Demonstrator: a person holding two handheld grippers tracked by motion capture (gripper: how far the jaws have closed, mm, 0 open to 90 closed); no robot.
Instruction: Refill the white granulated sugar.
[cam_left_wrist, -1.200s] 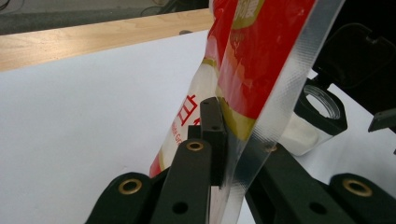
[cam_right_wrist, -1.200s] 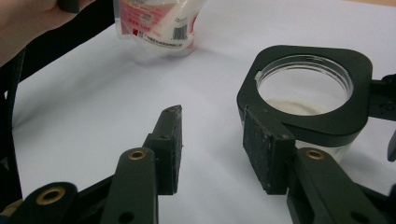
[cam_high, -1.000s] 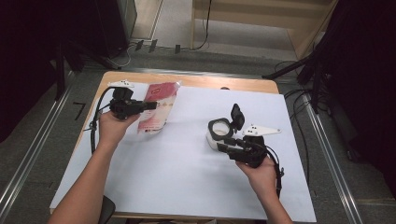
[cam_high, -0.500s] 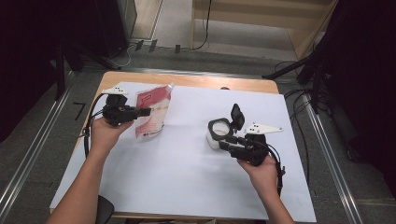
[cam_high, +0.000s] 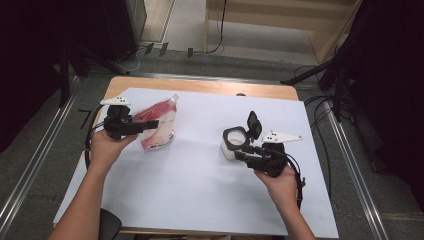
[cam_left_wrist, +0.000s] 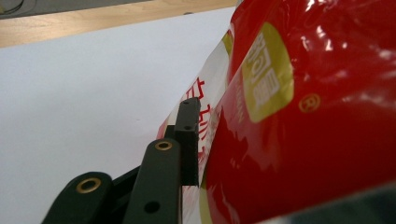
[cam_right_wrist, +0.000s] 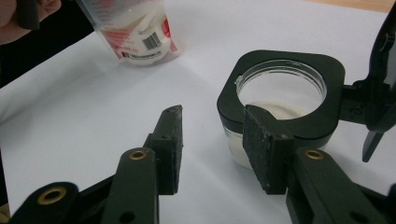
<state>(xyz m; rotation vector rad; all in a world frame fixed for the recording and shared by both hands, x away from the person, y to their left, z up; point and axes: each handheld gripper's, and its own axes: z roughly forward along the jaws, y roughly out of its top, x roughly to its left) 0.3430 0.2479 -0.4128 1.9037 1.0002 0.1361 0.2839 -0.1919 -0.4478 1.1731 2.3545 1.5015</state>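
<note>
White paper covered the counter (cam_high: 200, 200) you worked at, with wood showing along the far edge. Your left gripper (cam_high: 152, 123) sat at the red refill pouch (cam_high: 157, 125); its fingers (cam_left_wrist: 187, 135) had just been opening, the pouch between them, and whether they gripped it I could not tell. The pouch's long axis ran from its spout at the far end toward you, tilted. Your right gripper (cam_high: 239, 150) stood beside the jar (cam_high: 234, 142) with its flip lid (cam_high: 253, 125) raised, fingers apart, 1 by the rim, nothing pinched. The jar's open mouth lay well to the right of the pouch, so pouring probably called for the left hand to travel across.
</note>
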